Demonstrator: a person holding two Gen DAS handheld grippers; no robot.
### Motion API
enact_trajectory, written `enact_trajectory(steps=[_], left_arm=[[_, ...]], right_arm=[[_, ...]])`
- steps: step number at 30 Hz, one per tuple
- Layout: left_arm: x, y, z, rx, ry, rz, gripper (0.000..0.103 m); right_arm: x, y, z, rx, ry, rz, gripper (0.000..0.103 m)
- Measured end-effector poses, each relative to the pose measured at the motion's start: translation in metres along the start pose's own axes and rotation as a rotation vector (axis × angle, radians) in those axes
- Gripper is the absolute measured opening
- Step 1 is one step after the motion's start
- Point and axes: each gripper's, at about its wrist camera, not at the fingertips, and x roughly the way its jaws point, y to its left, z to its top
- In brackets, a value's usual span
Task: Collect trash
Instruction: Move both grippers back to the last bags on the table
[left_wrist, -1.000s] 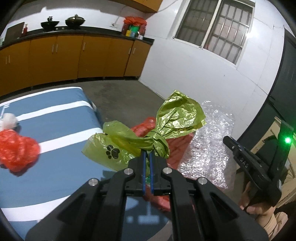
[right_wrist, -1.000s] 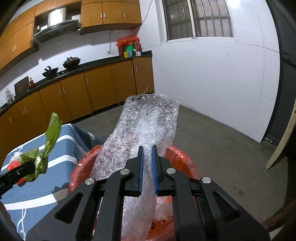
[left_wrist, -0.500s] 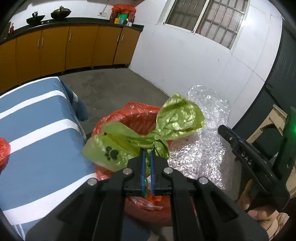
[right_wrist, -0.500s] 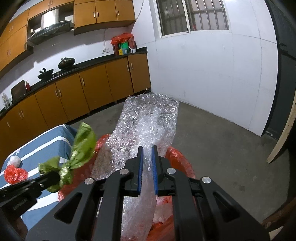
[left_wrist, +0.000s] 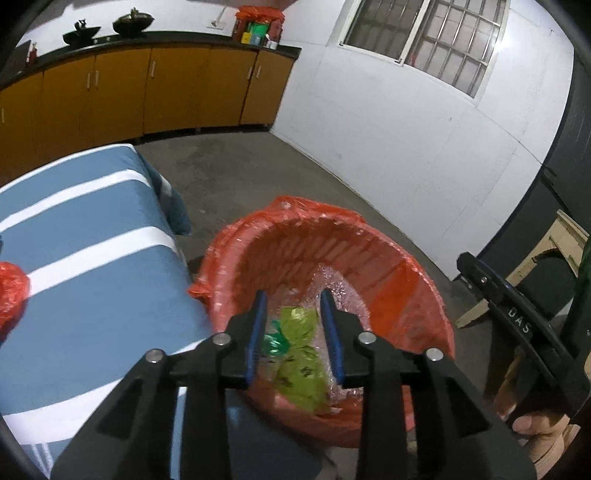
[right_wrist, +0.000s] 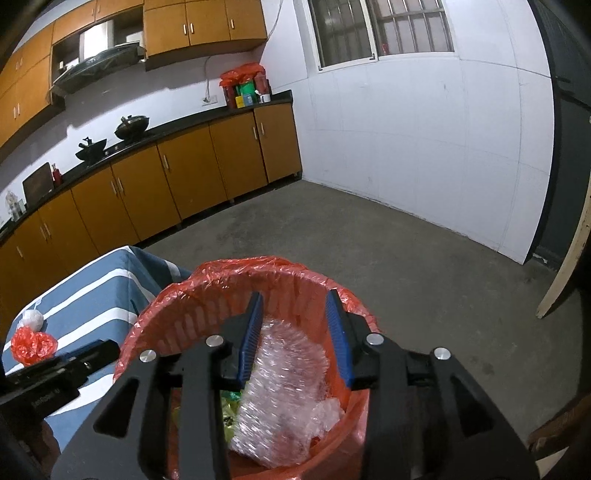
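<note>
Both left tongs (left_wrist: 291, 328) and right tongs (right_wrist: 295, 332) hang released over the bin (left_wrist: 406, 266); next, fetch the red bag (right_wrist: 33, 345) near the desk's (left_wrist: 92, 288) edge.

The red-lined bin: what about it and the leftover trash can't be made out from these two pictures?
- Bin bottom: both views, covered by the bubble wrap and green bag.
- Green bag: right view, only a sliver shows, behind the right tongs.
- Red crumpled bag on the striped table: left view, cut off by the edge.
- White ball: too small to identify.
</note>
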Motion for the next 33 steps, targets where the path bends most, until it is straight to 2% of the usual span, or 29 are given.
enact_trajectory(steps=[4,7,13,16,21,25,28,33], left_arm=[[-0.016,0.011,-0.002,0.012,-0.034,0.058,0.042],[-0.031,0.023,-0.004,0.015,-0.062,0.107,0.049],[-0.075,0.064,-0.015,0.022,-0.144,0.264,0.062],[-0.100,0.094,-0.024,0.000,-0.174,0.351,0.066],[-0.149,0.157,-0.039,-0.100,-0.214,0.486,0.076],[-0.189,0.202,-0.050,-0.191,-0.258,0.591,0.079],[-0.221,0.235,-0.061,-0.266,-0.293,0.673,0.081],[-0.262,0.269,-0.075,-0.366,-0.340,0.759,0.083]], right_arm=[[-0.002,0.010,0.000,-0.030,-0.004,0.011,0.038],[-0.005,0.022,0.001,-0.045,-0.011,0.035,0.050],[-0.009,0.068,0.002,-0.117,-0.010,0.138,0.060],[-0.010,0.107,0.000,-0.178,0.001,0.221,0.065],[-0.009,0.177,-0.008,-0.258,0.034,0.375,0.075],[-0.008,0.238,-0.017,-0.329,0.066,0.511,0.088],[-0.008,0.282,-0.026,-0.392,0.086,0.583,0.091],[0.006,0.336,-0.041,-0.453,0.142,0.643,0.091]])
